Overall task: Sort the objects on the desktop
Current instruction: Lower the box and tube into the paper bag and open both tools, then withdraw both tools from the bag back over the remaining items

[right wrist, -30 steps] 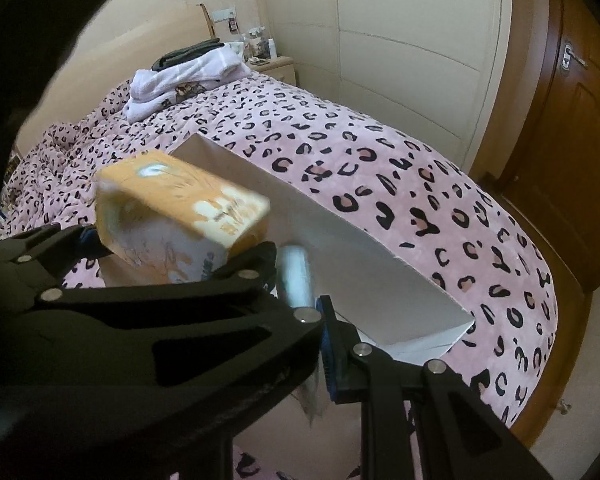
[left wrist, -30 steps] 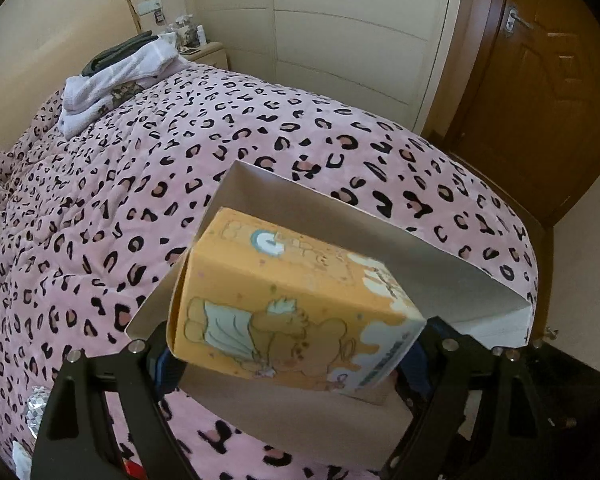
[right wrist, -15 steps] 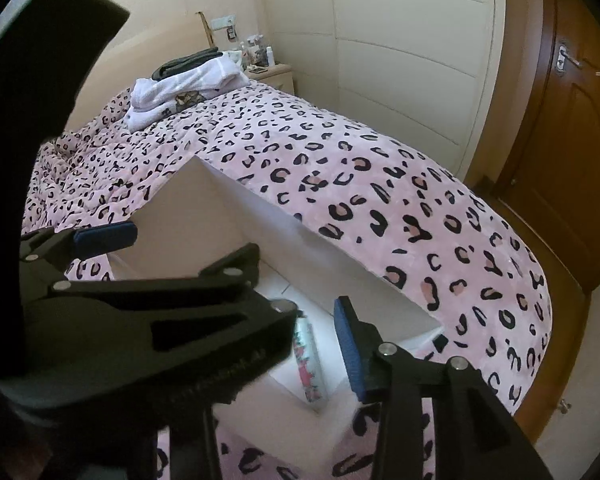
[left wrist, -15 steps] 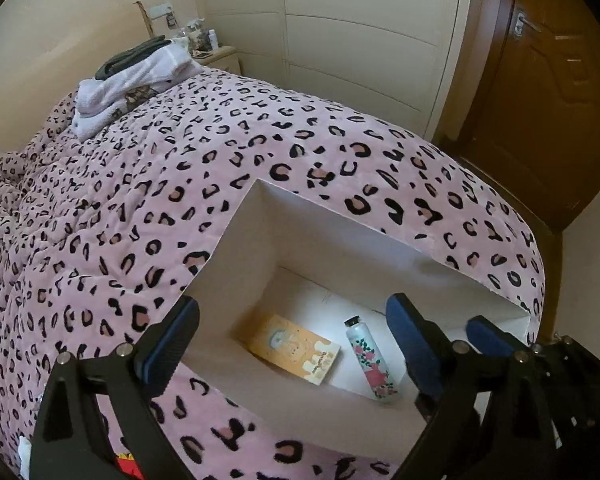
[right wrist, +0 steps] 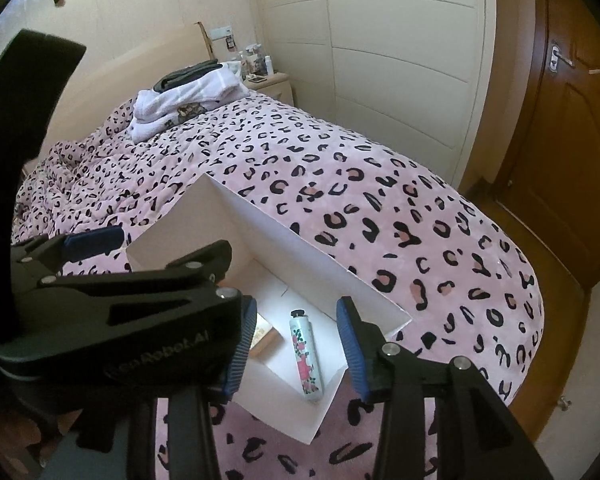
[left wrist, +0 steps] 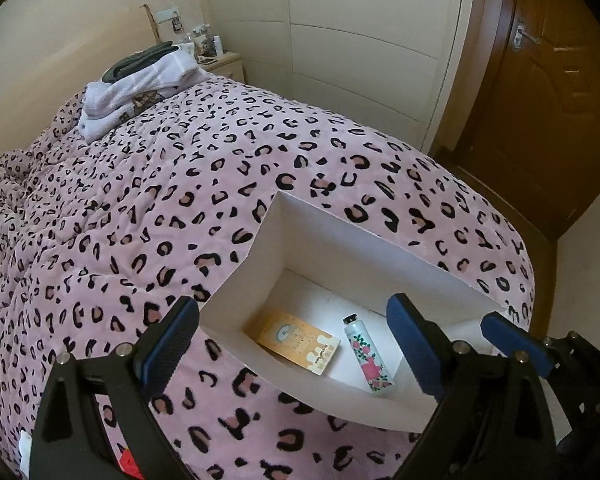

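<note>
A: What takes up most of the left wrist view?

B: A bed under a pink leopard-print blanket, running from the upper left down to the bottom edge. Behind it, cream wardrobe panels fill the top centre and a brown door stands at the upper right. A stack of folded white towels lies on the blanket at the upper left.

A: And the task's things?

B: A white open box rests on the blanket, lower right of centre. On its floor lies a flat orange box with cartoon print, and just beside it to the right, apart from it, a white tube with pink flowers, its dark cap pointing up the frame.

A: How does the left gripper stand?

B: Its blue-padded fingers are spread wide at the bottom of the frame, one at the box's near left corner, the other over the box's right part. Nothing is between them.

A: The right wrist view?

B: The right gripper sits at bottom centre, jaws apart and holding nothing; the tube shows in the gap, down inside the box. The left gripper's black body fills the lower left and hides most of the orange box.
</note>
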